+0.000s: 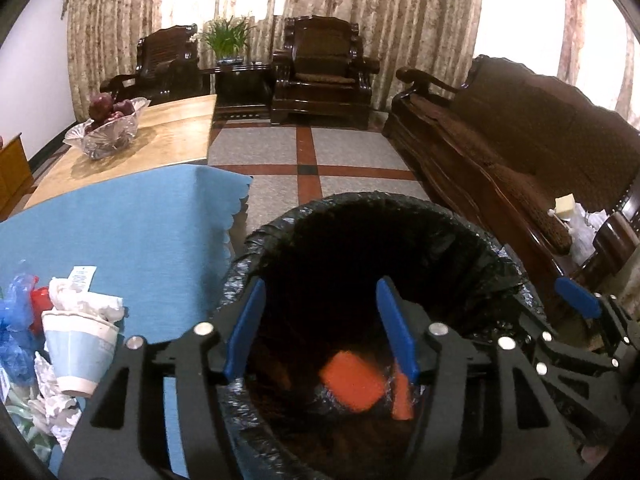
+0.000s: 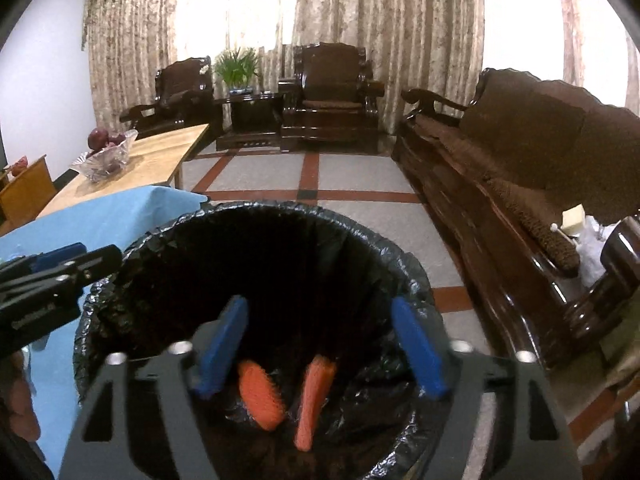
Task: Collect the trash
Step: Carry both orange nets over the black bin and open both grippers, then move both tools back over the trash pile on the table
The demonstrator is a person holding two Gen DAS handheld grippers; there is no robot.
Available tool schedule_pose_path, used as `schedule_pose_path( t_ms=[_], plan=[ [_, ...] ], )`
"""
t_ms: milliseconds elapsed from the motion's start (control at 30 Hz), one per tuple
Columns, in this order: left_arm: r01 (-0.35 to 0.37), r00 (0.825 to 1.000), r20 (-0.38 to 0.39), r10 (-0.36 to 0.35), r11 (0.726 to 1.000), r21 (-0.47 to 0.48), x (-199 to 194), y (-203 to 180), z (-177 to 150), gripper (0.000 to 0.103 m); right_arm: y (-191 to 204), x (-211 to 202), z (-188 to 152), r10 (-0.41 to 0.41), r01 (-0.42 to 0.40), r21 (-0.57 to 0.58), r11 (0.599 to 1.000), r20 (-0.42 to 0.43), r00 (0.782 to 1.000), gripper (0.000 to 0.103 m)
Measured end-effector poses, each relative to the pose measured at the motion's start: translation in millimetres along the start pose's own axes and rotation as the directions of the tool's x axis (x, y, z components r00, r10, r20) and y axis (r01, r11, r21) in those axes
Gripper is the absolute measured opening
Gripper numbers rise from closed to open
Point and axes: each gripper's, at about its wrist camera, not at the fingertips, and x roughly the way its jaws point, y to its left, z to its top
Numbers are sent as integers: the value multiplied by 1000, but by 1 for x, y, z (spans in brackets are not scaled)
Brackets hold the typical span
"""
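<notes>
A bin lined with a black bag (image 1: 400,208) (image 2: 360,240) stands on the floor beside the table. Two orange pieces (image 1: 352,384) (image 2: 260,394) lie at its bottom. My left gripper (image 1: 322,320) is open and empty over the bin mouth. My right gripper (image 2: 320,340) is open and empty over the bin too; it shows at the right of the left wrist view (image 1: 576,300). On the blue tablecloth (image 1: 140,232) lie a paper cup (image 1: 80,352), crumpled tissues (image 1: 88,300), a blue plastic wrapper (image 1: 16,320) and a red item (image 1: 40,304).
A glass bowl of red fruit (image 1: 108,128) sits on the wooden table (image 1: 176,132). A dark wooden sofa (image 1: 520,152) runs along the right, with white items (image 1: 576,220) at its near end. Armchairs (image 1: 320,68) and a plant (image 1: 228,36) stand by the curtains.
</notes>
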Motion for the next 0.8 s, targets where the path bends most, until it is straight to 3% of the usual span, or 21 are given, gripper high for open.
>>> schedule_pose_path(
  t_ms=[67, 200, 467, 567, 800],
  plan=[
    [-20, 1000, 16, 20, 1000, -14, -8, 9, 0, 69, 2, -4, 1, -2, 2, -1, 1000, 10, 1000, 96],
    [-72, 996, 47, 74, 997, -37, -26, 33, -1, 80, 18, -13, 7, 23, -23, -22, 1000, 26, 999, 97],
    [-199, 973, 93, 210, 974, -113, -76, 108, -7, 86, 73, -37, 15, 153, -152, -24, 988, 53, 987, 97],
    [-261, 956, 93, 277, 954, -150, -100, 144, -21, 86, 106, -49, 14, 217, -214, -61, 975, 66, 974, 97],
    [-419, 895, 64, 442, 880, -224, -148, 218, -65, 86, 186, -63, 4, 365, -356, -132, 925, 56, 929, 97]
  ],
)
